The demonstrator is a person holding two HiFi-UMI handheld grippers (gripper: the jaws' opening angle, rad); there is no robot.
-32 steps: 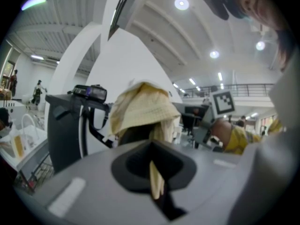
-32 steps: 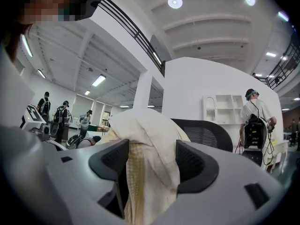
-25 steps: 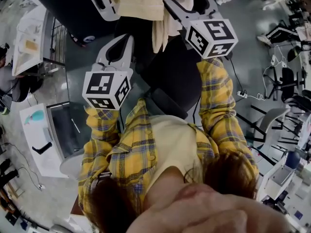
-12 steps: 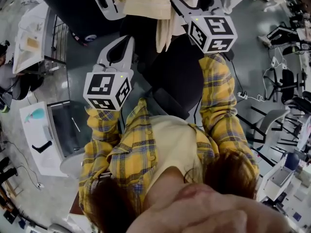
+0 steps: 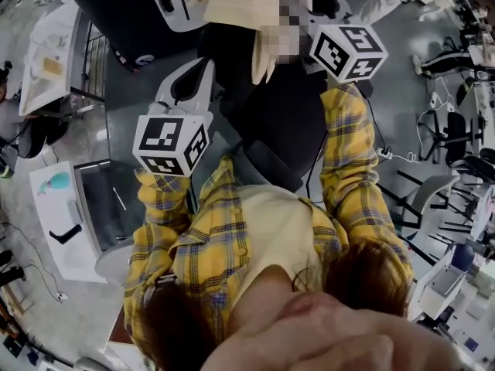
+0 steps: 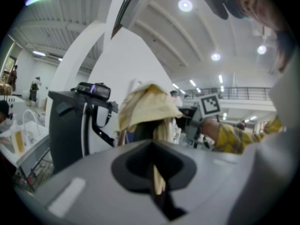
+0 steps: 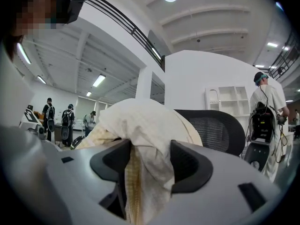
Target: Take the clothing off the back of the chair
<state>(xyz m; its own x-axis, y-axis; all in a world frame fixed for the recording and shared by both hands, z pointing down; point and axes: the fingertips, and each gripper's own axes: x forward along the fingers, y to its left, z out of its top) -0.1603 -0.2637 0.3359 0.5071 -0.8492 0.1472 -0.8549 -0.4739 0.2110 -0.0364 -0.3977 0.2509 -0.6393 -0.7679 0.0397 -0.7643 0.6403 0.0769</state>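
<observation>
A cream garment (image 5: pixel 232 6) lies draped over the top of a black mesh office chair (image 5: pixel 278 114). My right gripper (image 7: pixel 146 182) is at the chair's top, and its marker cube (image 5: pixel 348 51) shows beside the cloth. Its jaws stand wide around a hanging fold of the garment (image 7: pixel 140 121) and have just been closing. A dark gap remains beside the fold. My left gripper (image 5: pixel 207 62) hovers left of the chair with its tips together and nothing in them. From the left gripper view the garment (image 6: pixel 150 107) hangs some way ahead.
A black machine on a stand (image 5: pixel 116 6) is left of the chair. A white cabinet (image 5: pixel 62 222) stands at the left edge. More office chairs and cables (image 5: pixel 456 130) crowd the right. A person in white (image 7: pixel 267 121) stands behind the chair.
The right gripper's cube has edged a little up and to the right along the chair's top. The left gripper has stayed where it was.
</observation>
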